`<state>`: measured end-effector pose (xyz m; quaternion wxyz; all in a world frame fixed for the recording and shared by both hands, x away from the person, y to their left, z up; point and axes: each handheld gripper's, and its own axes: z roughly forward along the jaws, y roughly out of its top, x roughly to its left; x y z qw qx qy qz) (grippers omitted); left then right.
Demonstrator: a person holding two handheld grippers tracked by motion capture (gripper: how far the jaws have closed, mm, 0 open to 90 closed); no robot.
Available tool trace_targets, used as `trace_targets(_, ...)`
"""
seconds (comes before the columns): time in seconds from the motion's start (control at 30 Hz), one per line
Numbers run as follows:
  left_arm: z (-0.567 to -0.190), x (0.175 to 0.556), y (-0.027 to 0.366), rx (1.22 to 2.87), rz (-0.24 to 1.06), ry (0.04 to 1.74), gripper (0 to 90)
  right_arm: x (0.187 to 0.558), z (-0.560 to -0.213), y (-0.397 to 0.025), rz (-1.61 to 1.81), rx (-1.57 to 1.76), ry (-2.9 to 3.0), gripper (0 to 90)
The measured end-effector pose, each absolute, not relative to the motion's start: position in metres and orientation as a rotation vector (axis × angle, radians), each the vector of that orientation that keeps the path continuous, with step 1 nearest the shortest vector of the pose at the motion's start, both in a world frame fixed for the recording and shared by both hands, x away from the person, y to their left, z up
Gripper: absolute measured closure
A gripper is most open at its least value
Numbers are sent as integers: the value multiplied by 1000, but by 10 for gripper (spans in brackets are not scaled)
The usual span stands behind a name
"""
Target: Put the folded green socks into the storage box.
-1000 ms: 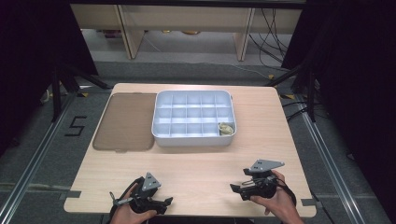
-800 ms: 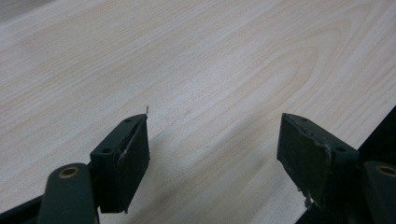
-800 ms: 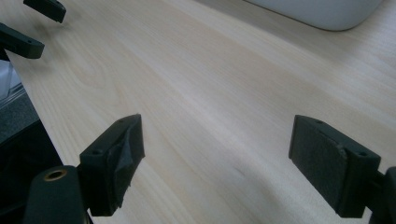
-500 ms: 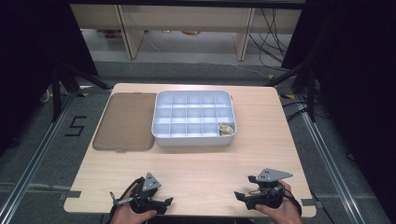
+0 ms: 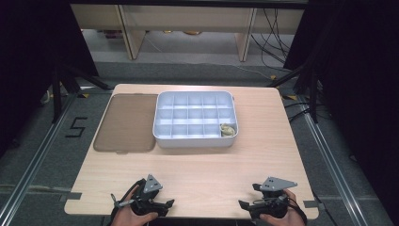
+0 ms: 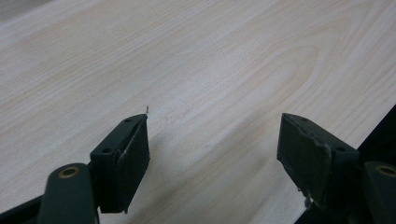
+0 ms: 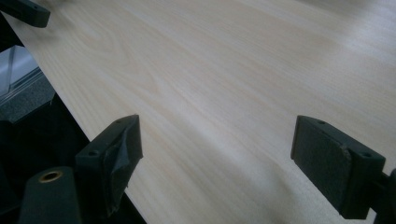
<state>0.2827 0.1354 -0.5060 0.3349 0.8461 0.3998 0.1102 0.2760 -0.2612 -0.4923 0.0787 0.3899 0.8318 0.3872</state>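
My left gripper (image 5: 165, 204) rests low at the table's near edge, left of centre, held by a hand and pointing right. It stands open (image 6: 212, 154) over bare wood, with nothing between the pads. My right gripper (image 5: 243, 205) sits at the near edge on the right and points left. It is also open (image 7: 215, 154) and empty. A pale grey compartment tray (image 5: 195, 142) stands at the middle of the table, far from both grippers. A small beige object (image 5: 227, 130) lies in its near right compartment.
A flat brown lid (image 5: 126, 123) lies just left of the tray. Light wood table (image 5: 202, 169) stretches between the tray and the grippers. The table's near edge runs just beside both grippers. A jaw of the left gripper (image 7: 23, 11) shows in the right gripper view's top left corner.
My right gripper has drawn back toward the near edge and a little to the right. The left gripper has stayed in place.
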Motion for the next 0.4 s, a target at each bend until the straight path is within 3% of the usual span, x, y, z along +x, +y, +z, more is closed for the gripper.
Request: trace_targets(0.4,-506,282,135,2207,282,1045,245,277,-496,-267,1149,1134,2482,170)
